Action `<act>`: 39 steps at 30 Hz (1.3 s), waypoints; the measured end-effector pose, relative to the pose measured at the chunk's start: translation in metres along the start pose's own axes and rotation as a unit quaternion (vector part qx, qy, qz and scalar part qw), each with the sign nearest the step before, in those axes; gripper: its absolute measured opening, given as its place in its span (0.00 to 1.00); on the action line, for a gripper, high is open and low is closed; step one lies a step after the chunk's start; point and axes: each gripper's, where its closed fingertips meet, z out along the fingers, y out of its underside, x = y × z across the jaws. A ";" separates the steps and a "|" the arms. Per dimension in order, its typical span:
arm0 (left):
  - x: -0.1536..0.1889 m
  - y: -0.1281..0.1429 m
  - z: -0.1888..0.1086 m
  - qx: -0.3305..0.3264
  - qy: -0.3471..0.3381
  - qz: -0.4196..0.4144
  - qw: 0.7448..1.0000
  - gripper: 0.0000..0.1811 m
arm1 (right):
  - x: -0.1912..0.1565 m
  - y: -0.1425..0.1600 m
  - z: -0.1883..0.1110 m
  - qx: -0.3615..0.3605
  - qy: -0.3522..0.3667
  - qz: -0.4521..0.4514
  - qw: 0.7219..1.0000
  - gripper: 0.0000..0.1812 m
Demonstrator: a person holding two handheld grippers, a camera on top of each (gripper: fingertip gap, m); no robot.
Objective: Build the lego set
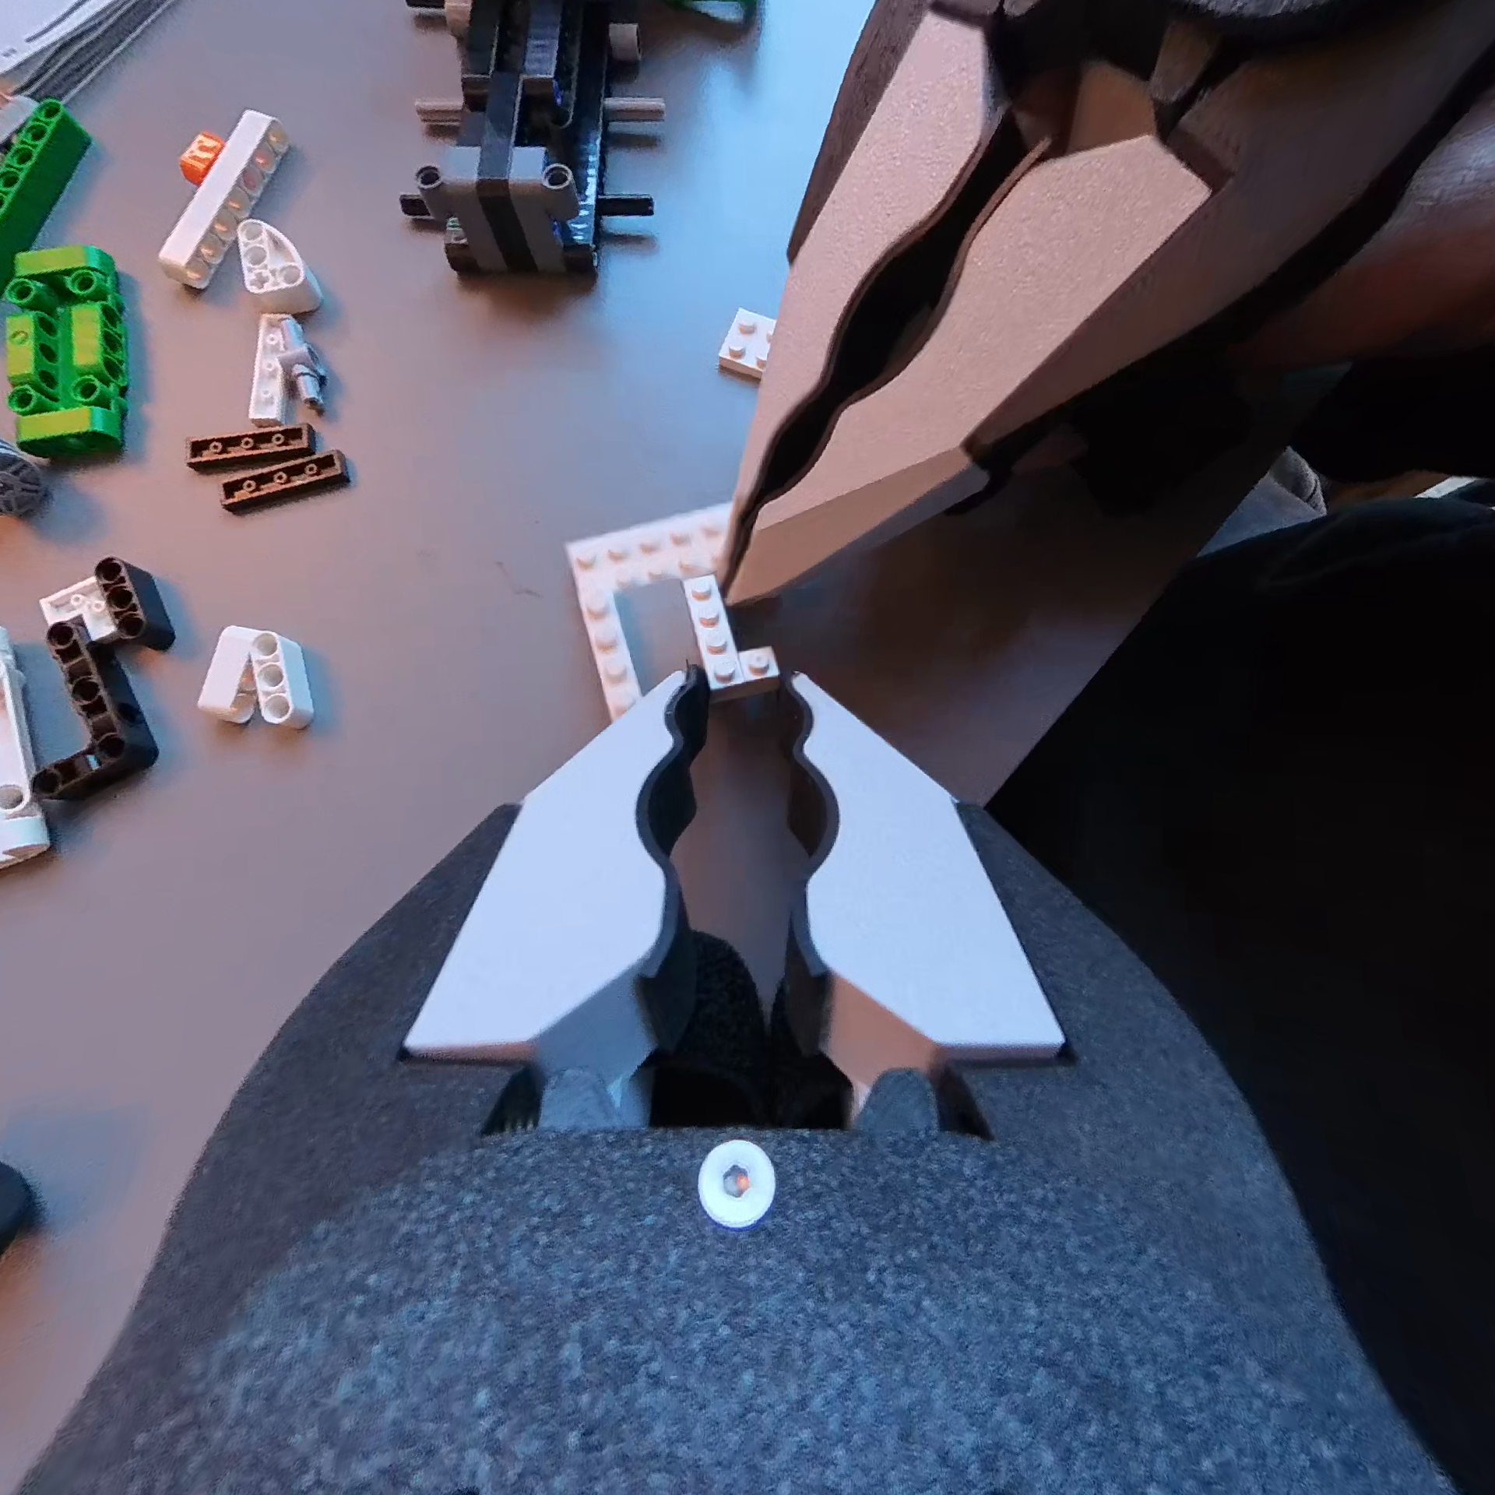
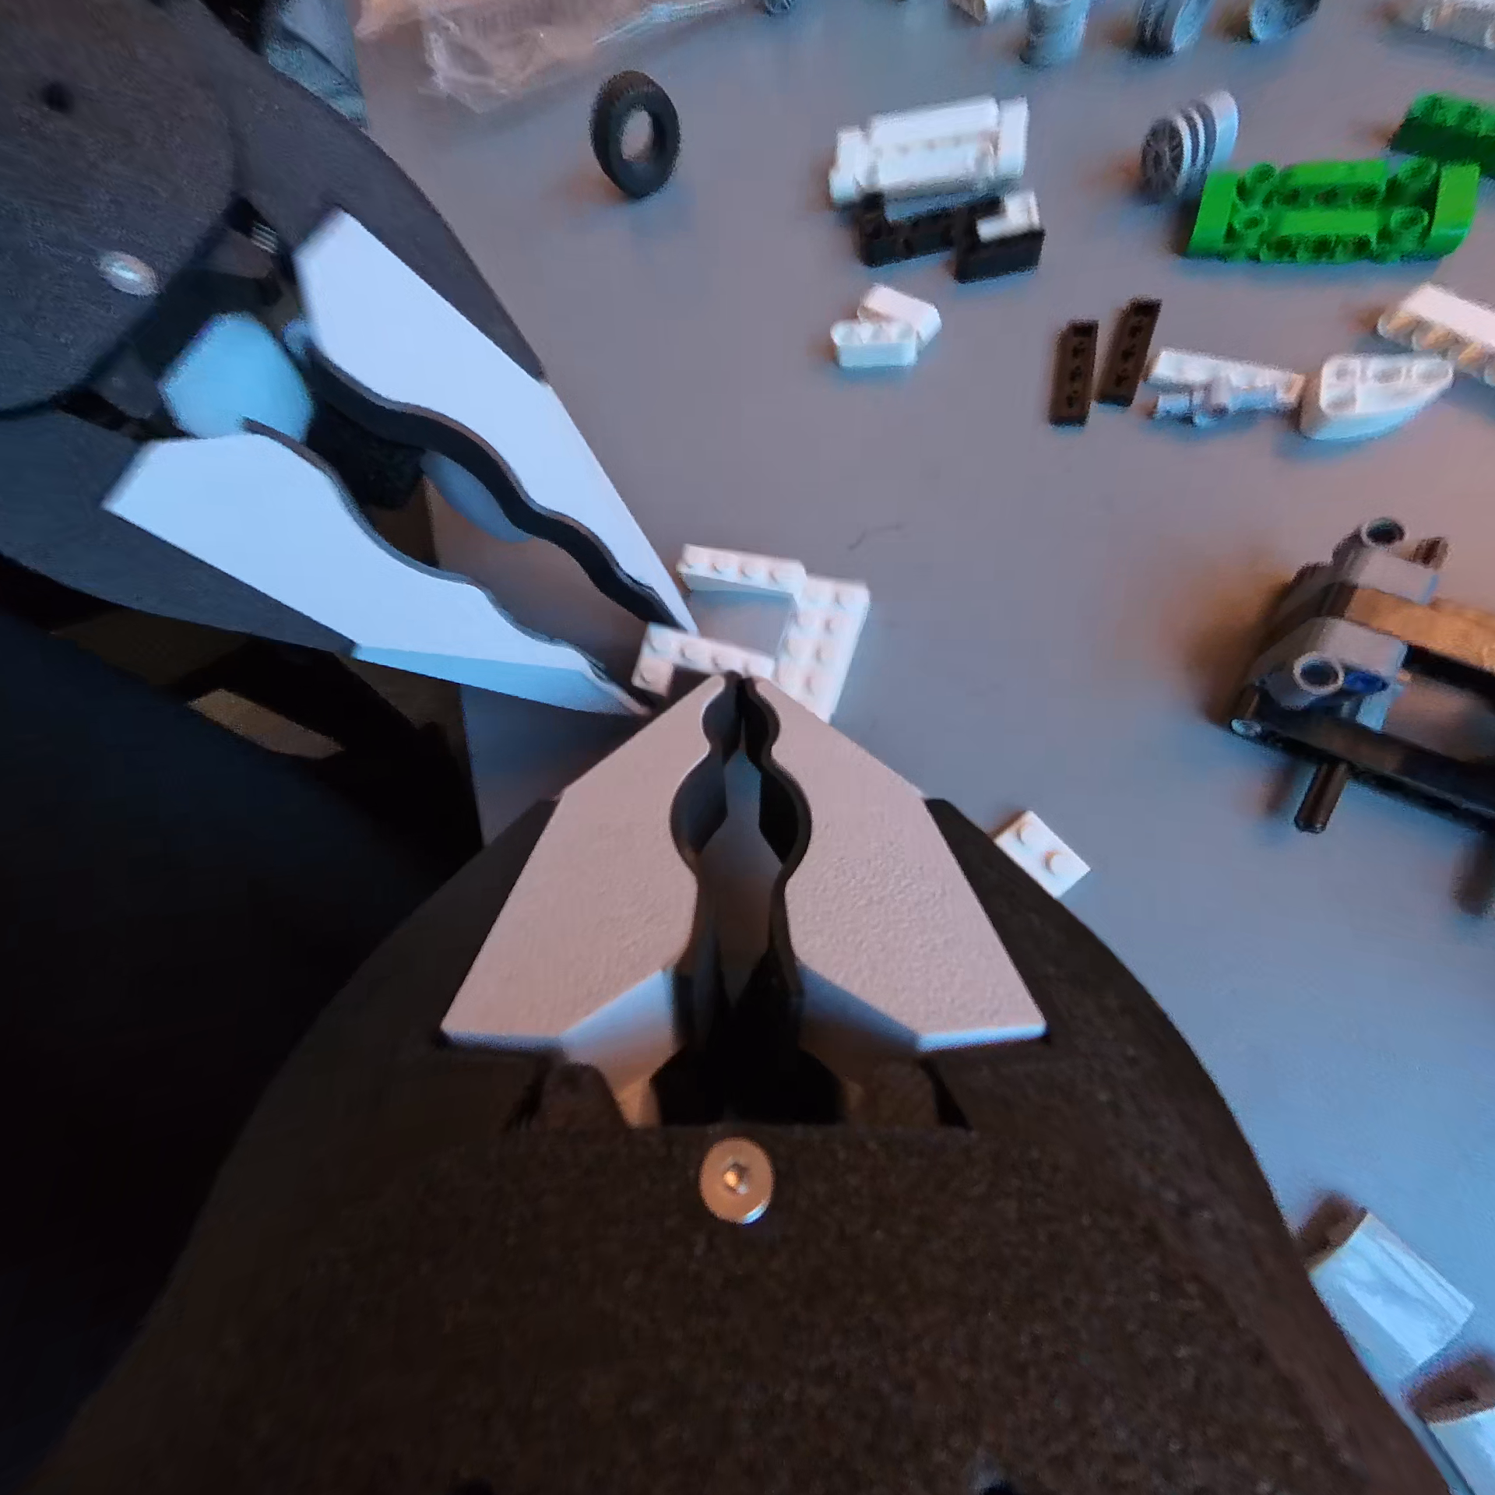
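Observation:
A white studded frame plate (image 1: 615,566) lies on the brown table, with a narrow white plate (image 1: 710,627) on its near right side. My left gripper (image 1: 742,683) is shut on the near end of this white assembly. In the right wrist view the left gripper's fingers (image 2: 566,647) clamp the frame's (image 2: 817,639) left end. My right gripper (image 2: 738,683) is shut and empty, its tips pressing down on the frame's near edge. In the left wrist view the right gripper (image 1: 728,595) comes in from the upper right and touches the narrow plate's far end.
A dark grey and black chassis (image 1: 518,162) (image 2: 1375,671) stands beyond. A green block assembly (image 1: 69,348) (image 2: 1327,214), white beams (image 1: 222,198), two black plates (image 1: 267,465), a loose white square plate (image 1: 748,344) (image 2: 1043,853) and a black tyre (image 2: 635,133) lie around. Less than 4 cm separates the two grippers' tips.

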 end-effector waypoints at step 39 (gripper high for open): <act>-0.018 -0.016 0.020 -0.091 0.061 0.147 0.983 0.09 | 0.024 -0.014 -0.006 0.041 0.069 -0.041 0.996 0.00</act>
